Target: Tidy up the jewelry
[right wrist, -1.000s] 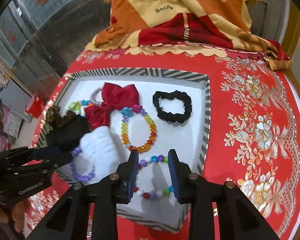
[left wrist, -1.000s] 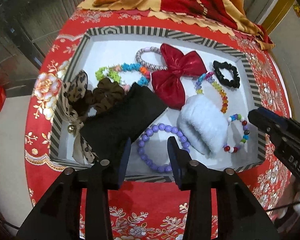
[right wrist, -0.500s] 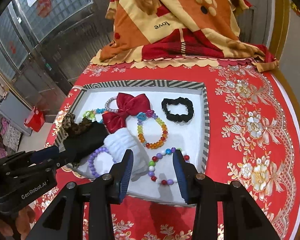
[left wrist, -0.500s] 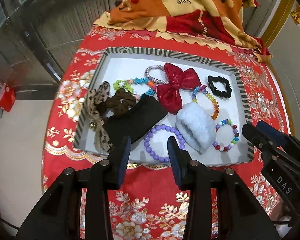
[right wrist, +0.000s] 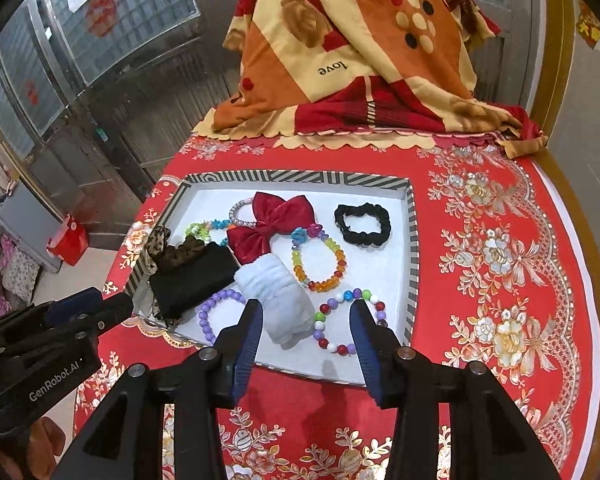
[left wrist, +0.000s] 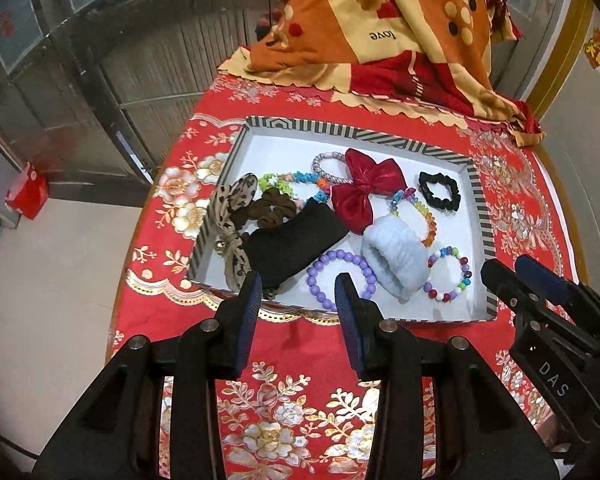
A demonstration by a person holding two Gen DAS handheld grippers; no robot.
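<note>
Here, a shallow rectangular tray with a black-and-white striped rim and smooth white floor sits on the bench, which is draped in a glossy red cloth printed with gold and white flowers. Inside the tray, a shiny red satin bow lies near the middle, partly over a thin silvery woven hair band. Left of it is a bracelet of green, blue and orange flower-shaped beads, then a crumpled brown scrunchie and a leopard-print fabric bow with a small bell against the left rim. A flat piece of matte black cloth stretches diagonally beneath them. A ruffled black scrunchie lies alone toward the far right corner. A ring of faceted, translucent rainbow beads sits beside a fluffy pale-blue rolled band, which touches a bracelet of round matte lilac beads on one side; on the other, just beside it, is a bracelet of round mixed-colour beads. The left tool hovers at the tray's near edge, its ribbed blue pads spread apart around nothing, roughly in line with the lilac bracelet. The right tool is likewise spread wide and empty, hanging over the near edge by the mixed-colour bracelet. A folded orange, cream and red blanket printed "love" is heaped at the bench's far end.
</note>
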